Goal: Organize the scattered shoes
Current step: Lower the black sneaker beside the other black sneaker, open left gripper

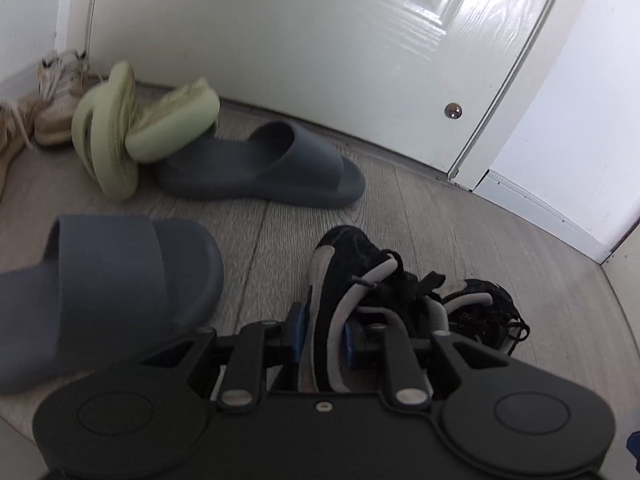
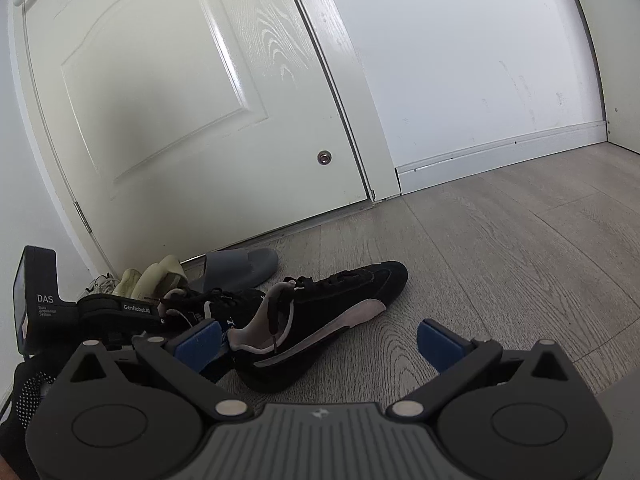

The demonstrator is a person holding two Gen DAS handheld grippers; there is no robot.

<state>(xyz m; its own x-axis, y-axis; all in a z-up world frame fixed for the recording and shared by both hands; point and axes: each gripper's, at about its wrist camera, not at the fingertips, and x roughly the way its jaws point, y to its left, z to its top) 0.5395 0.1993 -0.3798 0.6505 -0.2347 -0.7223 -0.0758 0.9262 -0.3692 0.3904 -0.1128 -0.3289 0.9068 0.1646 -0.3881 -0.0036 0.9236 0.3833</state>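
My left gripper (image 1: pixel 326 338) is shut on the side wall of a black sneaker with grey stripes (image 1: pixel 344 276). A second black sneaker (image 1: pixel 480 312) lies just right of it. In the right wrist view the nearer black sneaker (image 2: pixel 320 320) lies on the floor between my right gripper's fingers, nearer the left pad. My right gripper (image 2: pixel 320 344) is open, empty. The left gripper's body (image 2: pixel 116 308) shows at the left, over the other black sneaker (image 2: pixel 224 304).
A grey-blue slide (image 1: pixel 264 168) lies by the white door (image 1: pixel 280 40); another (image 1: pixel 100 292) is close at left. Two pale green slides (image 1: pixel 132 128) lean together, beige sneakers (image 1: pixel 52 96) in the corner. A baseboard (image 2: pixel 500 152) runs along the right wall.
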